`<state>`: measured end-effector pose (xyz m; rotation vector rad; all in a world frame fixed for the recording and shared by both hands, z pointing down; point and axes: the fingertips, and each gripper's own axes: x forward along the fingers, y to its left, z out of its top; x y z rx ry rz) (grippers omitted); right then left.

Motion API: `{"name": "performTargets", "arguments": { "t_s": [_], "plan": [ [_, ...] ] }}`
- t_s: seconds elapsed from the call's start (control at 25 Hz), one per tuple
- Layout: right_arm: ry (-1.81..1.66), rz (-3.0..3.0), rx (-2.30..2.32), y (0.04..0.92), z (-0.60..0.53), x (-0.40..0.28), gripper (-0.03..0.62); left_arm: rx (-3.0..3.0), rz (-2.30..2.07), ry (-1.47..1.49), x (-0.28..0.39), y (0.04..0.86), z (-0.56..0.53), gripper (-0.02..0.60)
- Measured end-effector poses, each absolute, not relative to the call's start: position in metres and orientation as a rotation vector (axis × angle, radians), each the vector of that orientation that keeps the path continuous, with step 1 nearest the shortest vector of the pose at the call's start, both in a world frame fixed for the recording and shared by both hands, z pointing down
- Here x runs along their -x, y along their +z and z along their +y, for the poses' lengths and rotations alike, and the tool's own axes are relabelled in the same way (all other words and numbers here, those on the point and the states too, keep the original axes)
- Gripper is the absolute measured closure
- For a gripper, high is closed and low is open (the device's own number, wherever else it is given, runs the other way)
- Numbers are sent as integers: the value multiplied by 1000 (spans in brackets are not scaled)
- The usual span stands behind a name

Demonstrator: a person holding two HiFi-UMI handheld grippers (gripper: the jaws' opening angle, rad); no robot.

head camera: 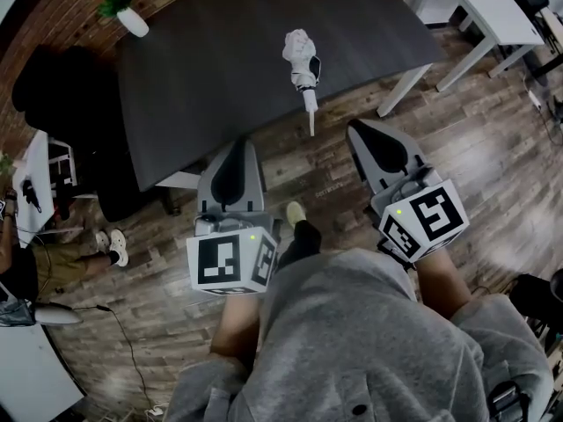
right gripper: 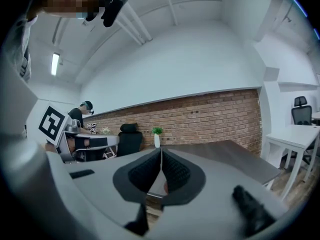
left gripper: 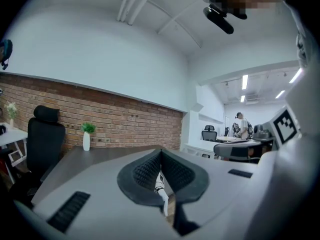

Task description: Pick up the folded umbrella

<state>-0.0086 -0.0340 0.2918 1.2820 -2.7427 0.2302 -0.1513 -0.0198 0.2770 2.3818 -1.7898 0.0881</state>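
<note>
A white folded umbrella [head camera: 302, 61] lies on the dark table [head camera: 202, 77], near its front edge, with one slim end sticking out past the edge. Both grippers are held over the wooden floor, short of the table and pointing toward it. My left gripper [head camera: 236, 143] is shut and holds nothing; in the left gripper view the umbrella [left gripper: 161, 188] shows as a small white shape in the slit below the meeting jaws of that gripper [left gripper: 161, 151]. My right gripper [head camera: 355, 127] stands to the right of the umbrella's end, and its jaws [right gripper: 161, 151] meet with nothing between them.
A white vase with a green plant [head camera: 129, 16] stands at the table's far left corner. A black office chair [head camera: 53, 86] sits left of the table. A white table [head camera: 479, 7] is at the upper right. A seated person's legs [head camera: 62, 258] are at the left.
</note>
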Motion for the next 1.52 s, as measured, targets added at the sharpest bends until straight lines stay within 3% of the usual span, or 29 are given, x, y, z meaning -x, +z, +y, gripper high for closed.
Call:
{"name": "performTargets", "arguments": {
  "t_s": [0.64, 1.52],
  "plan": [
    [159, -2717, -1317, 283, -84, 67, 570, -2416, -1746, 47, 205, 273, -72, 568],
    [92, -2667, -1393, 279, -117, 85, 570, -2457, -1687, 18, 230, 277, -110, 568]
  ]
}}
